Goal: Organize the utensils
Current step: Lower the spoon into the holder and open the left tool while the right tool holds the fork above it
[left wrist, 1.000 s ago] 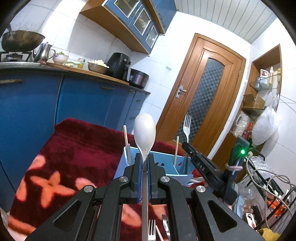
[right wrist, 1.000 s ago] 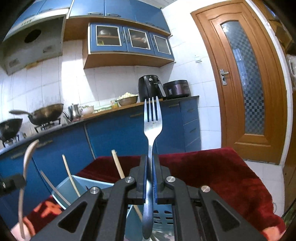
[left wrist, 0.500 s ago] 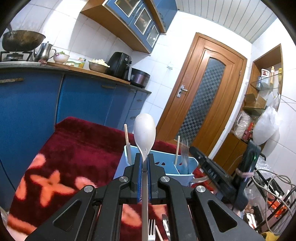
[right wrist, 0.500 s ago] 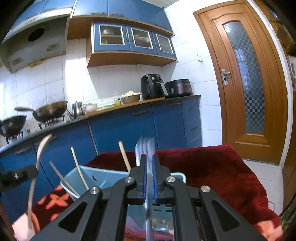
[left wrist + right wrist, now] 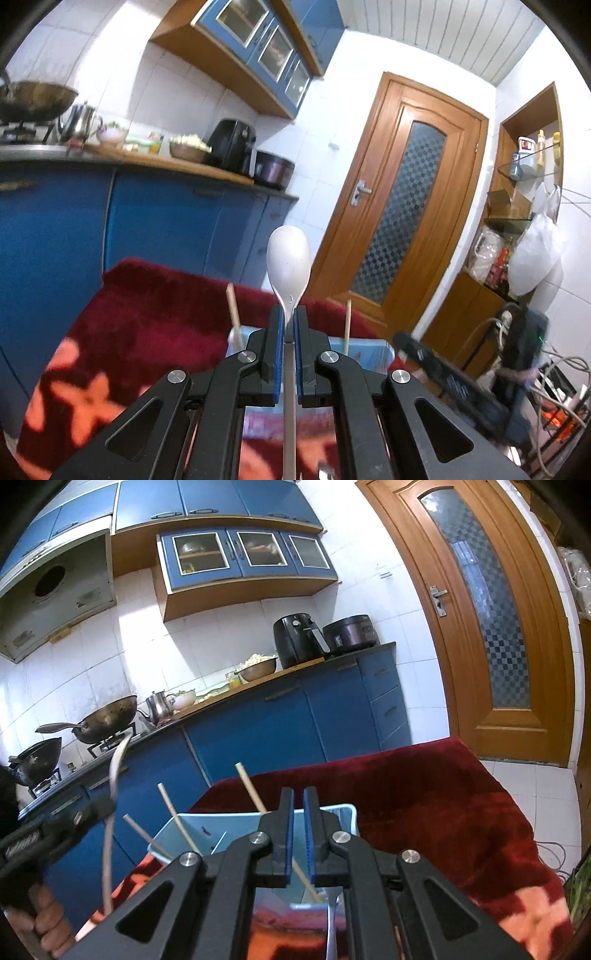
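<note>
Left tongs grip a white spoon upright above the blue utensil basket; right tongs stand parted and empty. Chopsticks and a fork already sit inside; the spoon remains.

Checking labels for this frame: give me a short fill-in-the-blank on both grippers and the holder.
1. The left gripper is shut on a white ____.
2. The right gripper holds ____.
3. The light blue utensil holder stands on a ____ cloth.
4. Wooden ____ stick up out of the holder.

Missing words: spoon; nothing; red; chopsticks
</note>
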